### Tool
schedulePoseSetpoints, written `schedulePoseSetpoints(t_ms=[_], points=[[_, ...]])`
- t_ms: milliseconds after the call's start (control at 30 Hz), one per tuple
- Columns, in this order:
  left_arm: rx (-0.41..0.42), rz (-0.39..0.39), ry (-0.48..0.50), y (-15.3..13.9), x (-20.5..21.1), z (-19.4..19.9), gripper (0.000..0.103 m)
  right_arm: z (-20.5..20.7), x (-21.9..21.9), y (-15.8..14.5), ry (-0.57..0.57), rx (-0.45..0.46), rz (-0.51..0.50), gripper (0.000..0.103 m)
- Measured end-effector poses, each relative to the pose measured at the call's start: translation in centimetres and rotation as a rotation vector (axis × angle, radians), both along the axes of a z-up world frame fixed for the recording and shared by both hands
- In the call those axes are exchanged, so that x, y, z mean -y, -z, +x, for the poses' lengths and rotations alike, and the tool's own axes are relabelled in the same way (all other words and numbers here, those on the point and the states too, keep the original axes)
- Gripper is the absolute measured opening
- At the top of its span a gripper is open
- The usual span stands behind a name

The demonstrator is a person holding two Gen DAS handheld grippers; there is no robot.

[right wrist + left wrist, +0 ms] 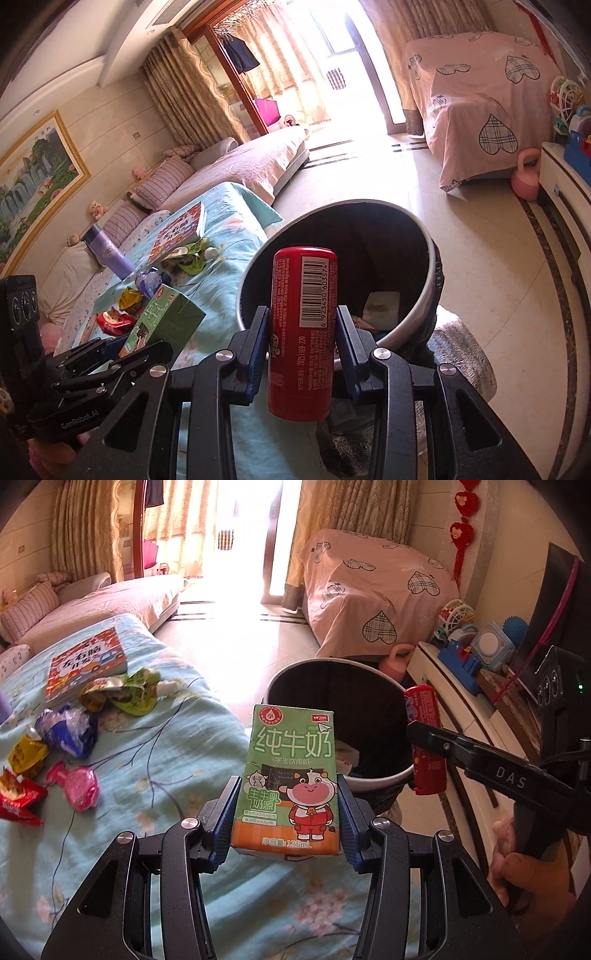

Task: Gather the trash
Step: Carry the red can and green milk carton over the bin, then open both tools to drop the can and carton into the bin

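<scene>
My left hand-held gripper is clamped on a small green milk carton, its blue pads pressing both sides. The carton stands upright, showing a cartoon cow and "125mL" along its lower edge. It sits at the centre of the left wrist view, over the near edge of a bed covered in a light blue floral sheet.

My right hand-held gripper is closed around a red can, held upright with its barcode facing the camera. The can hangs in front of the near rim of a round trash bin lined with a black bag. In the left wrist view that bin lies at about one o'clock from the carton, just beside the bed, and the can appears at three o'clock near the bin's right rim. Some white and coloured scraps lie at the bottom of the bin.

More trash lies on the bed at about nine to ten o'clock from the carton: a pink wrapper, a red snack bag, a yellow wrapper, a blue and white wrapper and a crumpled green wrapper. A children's book lies just beyond them. A purple bottle stands on the bed in the right wrist view.
</scene>
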State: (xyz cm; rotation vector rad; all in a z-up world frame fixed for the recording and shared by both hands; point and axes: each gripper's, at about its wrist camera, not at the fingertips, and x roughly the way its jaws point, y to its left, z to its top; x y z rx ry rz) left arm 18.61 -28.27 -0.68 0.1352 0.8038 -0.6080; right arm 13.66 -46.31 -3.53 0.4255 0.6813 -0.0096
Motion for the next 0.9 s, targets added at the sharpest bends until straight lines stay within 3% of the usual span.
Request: schedulePoseSetpoints(t_ms=[900], points=[[-0.034, 0.036, 0.06, 0.7, 6.7, 5.2, 0.048, 5.8, 3.7, 1.2, 0.028, -0.066, -0.021, 0.036]])
